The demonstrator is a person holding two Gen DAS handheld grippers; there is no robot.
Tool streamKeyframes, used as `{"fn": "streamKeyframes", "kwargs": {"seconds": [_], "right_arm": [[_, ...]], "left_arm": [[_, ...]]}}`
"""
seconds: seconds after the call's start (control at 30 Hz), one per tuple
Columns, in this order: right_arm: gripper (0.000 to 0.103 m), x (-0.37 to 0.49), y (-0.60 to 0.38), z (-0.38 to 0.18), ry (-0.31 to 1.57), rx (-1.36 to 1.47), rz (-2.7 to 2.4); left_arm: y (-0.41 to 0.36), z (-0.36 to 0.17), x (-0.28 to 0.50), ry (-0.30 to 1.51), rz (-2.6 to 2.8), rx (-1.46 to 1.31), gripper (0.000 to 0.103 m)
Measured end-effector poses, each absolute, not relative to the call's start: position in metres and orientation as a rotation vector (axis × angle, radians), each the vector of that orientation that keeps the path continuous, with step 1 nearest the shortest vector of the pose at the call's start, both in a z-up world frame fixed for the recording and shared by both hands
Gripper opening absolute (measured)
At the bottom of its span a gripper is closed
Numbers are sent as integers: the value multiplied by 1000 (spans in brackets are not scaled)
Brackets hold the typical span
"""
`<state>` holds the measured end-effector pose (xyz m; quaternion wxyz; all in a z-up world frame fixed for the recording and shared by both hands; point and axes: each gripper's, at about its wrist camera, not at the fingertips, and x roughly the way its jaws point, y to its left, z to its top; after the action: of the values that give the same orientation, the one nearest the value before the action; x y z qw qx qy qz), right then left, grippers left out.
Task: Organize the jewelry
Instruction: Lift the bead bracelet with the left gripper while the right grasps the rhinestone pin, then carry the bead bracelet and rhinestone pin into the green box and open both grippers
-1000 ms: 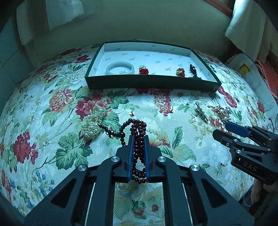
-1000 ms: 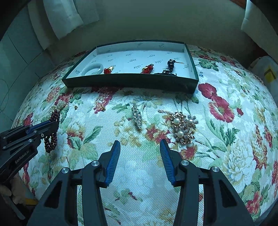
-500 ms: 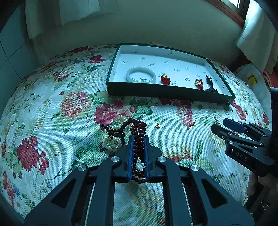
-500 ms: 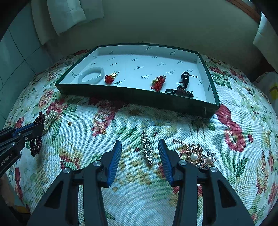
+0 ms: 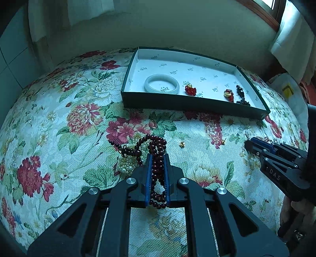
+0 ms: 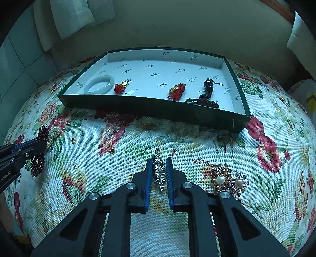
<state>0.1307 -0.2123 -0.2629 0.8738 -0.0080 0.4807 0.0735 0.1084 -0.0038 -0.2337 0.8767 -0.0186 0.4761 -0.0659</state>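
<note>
We find our right hand-held gripper [image 6: 159, 164] has just closed onto the silver rhinestone leaf-shaped brooch [image 6: 159, 171], while our left hand-held gripper [image 5: 157, 158] clamps the dark red bead bracelet [image 5: 157, 158], both bound for the box.

Floral tablecloth [image 6: 197, 138], plain pale wall [image 6: 177, 25] behind, white curtain [image 6: 79, 15], wooden window frame [image 5: 258, 13]

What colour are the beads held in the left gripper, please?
Dark red beads, clearest in the left wrist view.
</note>
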Motion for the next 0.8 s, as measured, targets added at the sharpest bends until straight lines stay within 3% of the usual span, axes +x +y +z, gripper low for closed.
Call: {"fn": "streamKeyframes", "kwargs": {"seconds": [0.8], "right_arm": [[14,150,-222,-201,849,36,162]], "left_arm": [[-40,-181,145,856,-225,9,11]]}}
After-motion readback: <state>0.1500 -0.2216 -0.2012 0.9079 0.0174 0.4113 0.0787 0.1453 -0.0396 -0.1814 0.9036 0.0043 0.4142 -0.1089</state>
